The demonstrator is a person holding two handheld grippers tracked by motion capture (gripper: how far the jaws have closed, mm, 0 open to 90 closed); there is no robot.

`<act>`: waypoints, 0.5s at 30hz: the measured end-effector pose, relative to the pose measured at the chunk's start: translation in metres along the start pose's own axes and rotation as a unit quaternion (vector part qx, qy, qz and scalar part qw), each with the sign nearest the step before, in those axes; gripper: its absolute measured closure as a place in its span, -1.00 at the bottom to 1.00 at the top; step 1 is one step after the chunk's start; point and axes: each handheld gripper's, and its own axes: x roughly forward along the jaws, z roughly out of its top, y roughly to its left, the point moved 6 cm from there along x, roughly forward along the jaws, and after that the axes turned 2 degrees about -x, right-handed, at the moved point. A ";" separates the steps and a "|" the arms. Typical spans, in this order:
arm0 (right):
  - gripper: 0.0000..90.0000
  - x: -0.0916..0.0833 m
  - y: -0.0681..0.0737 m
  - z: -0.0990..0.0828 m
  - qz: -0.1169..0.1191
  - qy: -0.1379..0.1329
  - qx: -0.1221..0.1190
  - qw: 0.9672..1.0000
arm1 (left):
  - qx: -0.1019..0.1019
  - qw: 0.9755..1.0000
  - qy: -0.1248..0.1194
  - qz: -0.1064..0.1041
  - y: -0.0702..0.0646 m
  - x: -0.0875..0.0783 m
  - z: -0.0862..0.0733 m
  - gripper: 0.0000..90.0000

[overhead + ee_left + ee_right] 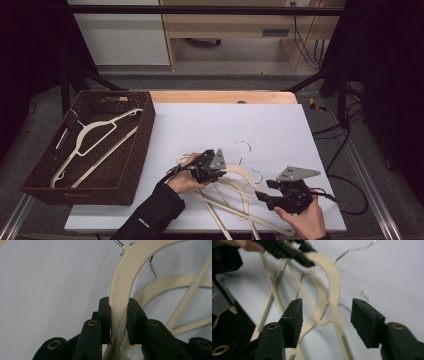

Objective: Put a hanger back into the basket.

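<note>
The left claw (118, 322) is clamped on the curved shoulder of a cream plastic clothes hanger with a metal hook (120, 282). That hanger lies atop a pile of similar cream hangers (235, 200) on the white counter (280, 130), near its front edge. The right claw (325, 323) stands wide apart above the pile, gripping nothing. A brown woven basket (135, 150) at the counter's left holds another cream hanger (92, 132).

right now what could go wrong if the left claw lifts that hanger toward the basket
1. The left claw grips a hanger that lies tangled in the pile; lifting may drag others along.
2. The right claw stands open above the pile, so nothing pins it down.
3. A metal hook could snag on the basket rim.
</note>
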 end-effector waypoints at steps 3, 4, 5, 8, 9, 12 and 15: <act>-0.15 0.008 -0.006 0.011 -0.004 -0.008 -0.023 1.000 | 0.010 1.000 0.004 0.003 0.000 -0.002 0.000 0.68; -0.15 0.011 -0.009 0.013 -0.004 -0.009 -0.029 1.000 | 0.013 1.000 0.003 0.002 -0.001 -0.003 0.000 0.68; -0.17 0.016 -0.011 0.015 -0.005 -0.005 -0.040 0.999 | 0.014 1.000 0.001 0.004 -0.002 -0.004 0.001 0.68; -0.15 0.029 -0.015 0.018 0.000 0.010 -0.047 0.999 | 0.016 1.000 -0.001 0.005 -0.004 -0.006 0.002 0.68; -0.10 0.032 -0.015 0.018 0.003 0.015 -0.047 0.999 | 0.017 1.000 -0.003 0.008 -0.005 -0.007 0.002 0.68; 0.01 0.044 -0.014 0.020 0.034 0.030 -0.037 0.998 | 0.021 1.000 -0.005 0.012 -0.007 -0.010 0.002 0.68; 0.14 0.052 -0.015 0.021 0.058 0.040 -0.038 0.997 | 0.025 1.000 -0.012 0.015 -0.009 -0.014 0.001 0.68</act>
